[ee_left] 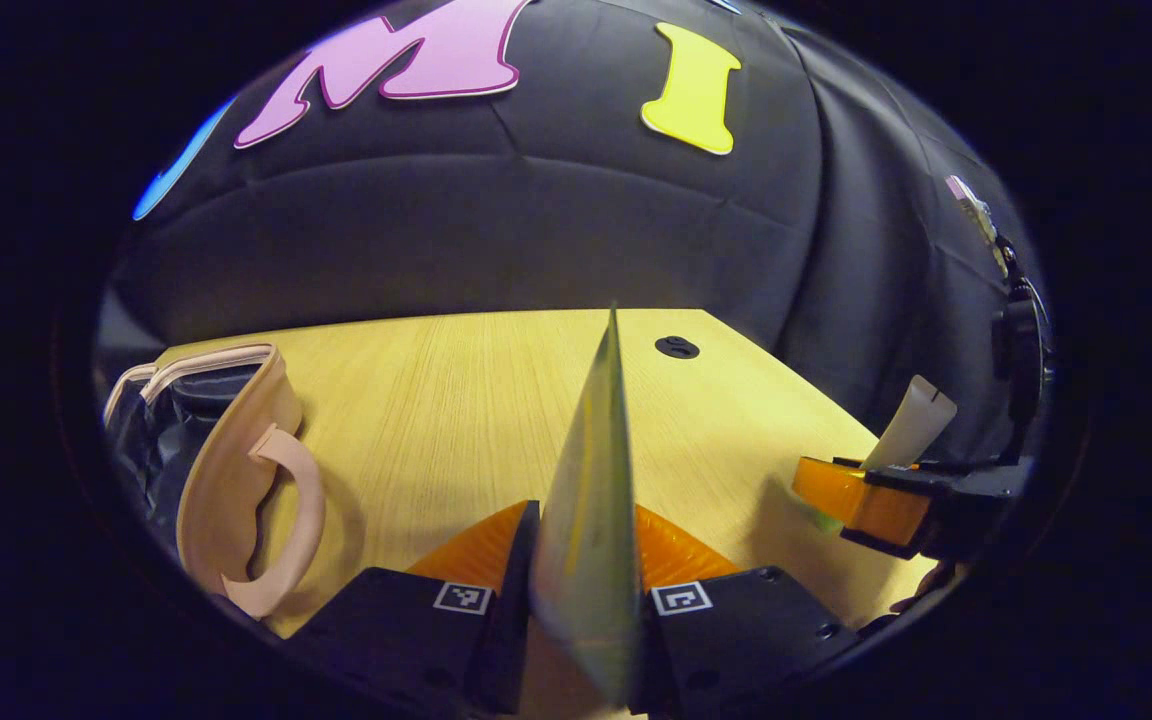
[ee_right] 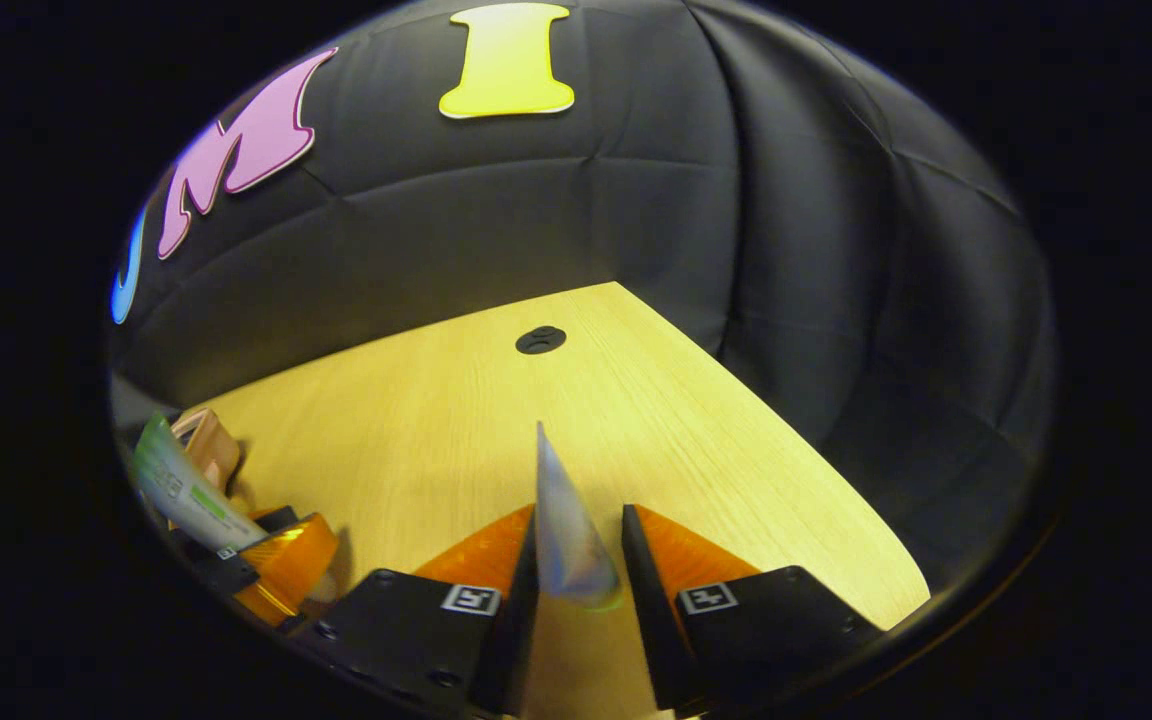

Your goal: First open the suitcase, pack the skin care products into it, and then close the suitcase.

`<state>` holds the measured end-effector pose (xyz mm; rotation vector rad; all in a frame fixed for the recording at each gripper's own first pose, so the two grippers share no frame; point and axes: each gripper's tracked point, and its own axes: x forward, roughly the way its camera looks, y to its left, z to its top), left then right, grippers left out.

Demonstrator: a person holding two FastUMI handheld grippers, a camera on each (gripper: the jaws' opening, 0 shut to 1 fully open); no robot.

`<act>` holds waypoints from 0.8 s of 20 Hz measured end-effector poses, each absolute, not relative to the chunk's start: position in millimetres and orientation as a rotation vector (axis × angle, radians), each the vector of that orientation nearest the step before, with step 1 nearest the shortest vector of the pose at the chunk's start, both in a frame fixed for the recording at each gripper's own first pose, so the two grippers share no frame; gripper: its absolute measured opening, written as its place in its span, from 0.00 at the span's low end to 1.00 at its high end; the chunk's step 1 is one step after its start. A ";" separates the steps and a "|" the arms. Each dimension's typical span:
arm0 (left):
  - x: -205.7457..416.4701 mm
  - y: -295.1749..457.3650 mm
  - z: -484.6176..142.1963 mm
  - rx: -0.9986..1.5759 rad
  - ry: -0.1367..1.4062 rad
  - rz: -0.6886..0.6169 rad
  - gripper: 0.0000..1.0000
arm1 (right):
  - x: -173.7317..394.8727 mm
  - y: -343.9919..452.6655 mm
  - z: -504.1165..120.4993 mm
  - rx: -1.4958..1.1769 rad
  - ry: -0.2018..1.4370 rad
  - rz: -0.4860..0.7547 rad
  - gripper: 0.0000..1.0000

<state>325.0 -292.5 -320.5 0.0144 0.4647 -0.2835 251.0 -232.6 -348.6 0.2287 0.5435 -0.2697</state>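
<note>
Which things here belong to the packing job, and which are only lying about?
Belong to the job:
- suitcase, open
- flat packet in left gripper
- tube in right gripper

Lying about:
- wooden table
- cable hole

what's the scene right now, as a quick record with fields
left gripper: shut on a flat sachet, held edge-on and upright
right gripper: holds a tube between its fingers, tube end pointing up
suitcase: on the table's left side, open, dark lining visible, handle facing the camera
table: light wood, with a dark cable hole near the far edge
packing status: both products in the grippers, above the table, not yet in the suitcase
</note>
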 end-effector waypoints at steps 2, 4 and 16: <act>321.6 -286.3 -320.6 0.020 0.459 -0.289 0.41 | 247.9 -231.2 -348.1 0.256 0.567 -0.272 0.23; 317.0 -284.1 -320.2 0.022 0.449 -0.314 0.44 | 236.6 -223.4 -344.2 0.262 0.592 -0.254 0.28; 220.6 -152.5 -187.6 -0.045 0.372 -0.283 0.41 | 138.2 -108.2 -175.7 0.098 0.430 -0.050 0.28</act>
